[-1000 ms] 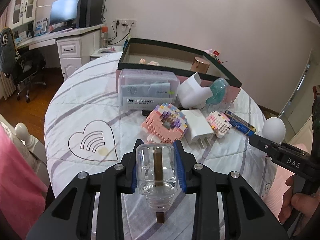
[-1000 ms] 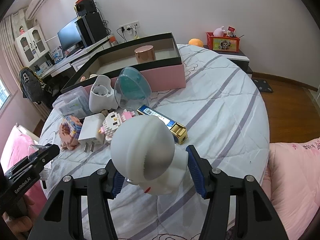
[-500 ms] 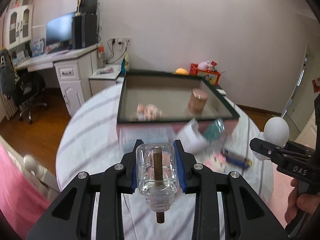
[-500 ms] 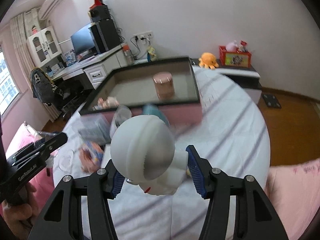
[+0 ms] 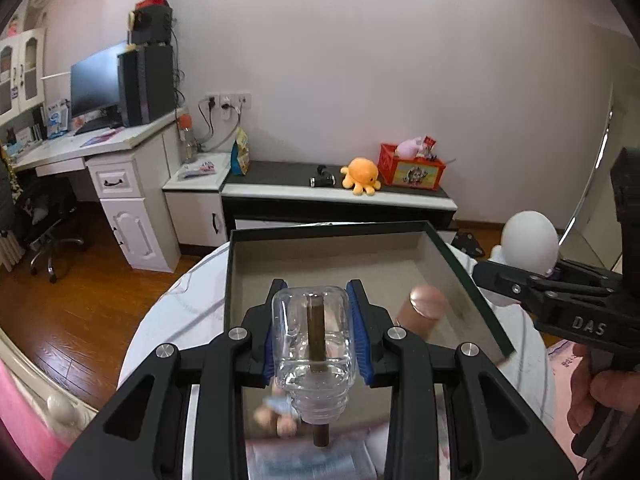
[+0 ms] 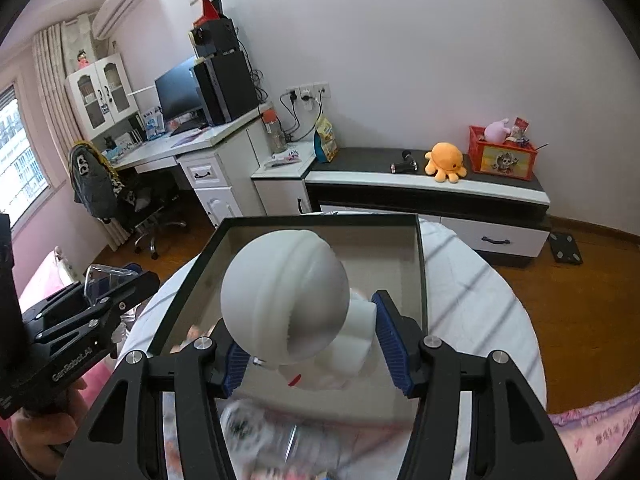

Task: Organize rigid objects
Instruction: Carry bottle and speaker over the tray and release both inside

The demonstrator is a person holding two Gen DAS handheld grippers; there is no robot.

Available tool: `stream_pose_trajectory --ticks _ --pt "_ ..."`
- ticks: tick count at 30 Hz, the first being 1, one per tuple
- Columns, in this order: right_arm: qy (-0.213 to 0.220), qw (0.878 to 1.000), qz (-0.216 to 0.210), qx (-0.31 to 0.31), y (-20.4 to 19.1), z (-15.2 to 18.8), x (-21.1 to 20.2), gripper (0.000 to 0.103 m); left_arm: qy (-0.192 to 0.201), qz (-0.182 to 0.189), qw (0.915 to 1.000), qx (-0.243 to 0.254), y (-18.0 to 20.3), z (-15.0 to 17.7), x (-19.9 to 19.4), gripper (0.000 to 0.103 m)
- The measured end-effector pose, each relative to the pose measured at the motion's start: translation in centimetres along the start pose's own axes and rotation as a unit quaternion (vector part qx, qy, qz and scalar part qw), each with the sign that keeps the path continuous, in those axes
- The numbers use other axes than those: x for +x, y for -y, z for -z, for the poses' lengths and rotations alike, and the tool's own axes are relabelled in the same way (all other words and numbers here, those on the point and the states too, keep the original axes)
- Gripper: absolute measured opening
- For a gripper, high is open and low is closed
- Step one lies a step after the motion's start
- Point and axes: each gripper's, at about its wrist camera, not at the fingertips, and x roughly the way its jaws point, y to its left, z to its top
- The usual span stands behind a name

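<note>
My left gripper (image 5: 314, 332) is shut on a clear glass bottle (image 5: 312, 344) with a brown stick inside, held above the near part of an open dark-rimmed box (image 5: 464, 276). My right gripper (image 6: 308, 340) is shut on a white round-headed figure (image 6: 288, 300), held over the same box (image 6: 421, 264). In the left wrist view the right gripper (image 5: 520, 280) and the figure (image 5: 528, 240) hang by the box's right rim. A copper cylinder (image 5: 426, 308) and a small doll (image 5: 276, 416) lie inside the box.
The box stands on a round table with a striped white cloth (image 6: 480, 304). Blurred items (image 6: 272, 440) lie on the cloth in front of the box. Beyond the table are a low cabinet (image 5: 340, 200), a desk (image 5: 100, 148) and wooden floor.
Both grippers have risen and moved forward from the loose items on the cloth to over the box, each holding its object throughout.
</note>
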Motion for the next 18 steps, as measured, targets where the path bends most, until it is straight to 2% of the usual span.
stream_pose_trajectory --ticks 5,10,17,18 --pt "-0.033 0.999 0.017 0.0 1.8 -1.9 4.8 0.058 -0.035 0.002 0.9994 -0.003 -0.3 -1.9 5.4 0.031" --pt "-0.07 0.997 0.022 0.009 2.9 -2.4 9.2 0.058 -0.072 0.006 0.9973 -0.013 -0.7 -1.9 9.7 0.031" --pt "-0.117 0.993 0.025 0.013 3.8 -1.8 12.5 0.058 -0.121 0.011 0.9924 -0.021 -0.6 -1.0 13.2 0.032" --pt "-0.121 0.992 0.026 0.012 3.9 -1.7 12.6 0.058 -0.127 0.011 0.9916 -0.023 -0.6 -0.9 13.3 0.036"
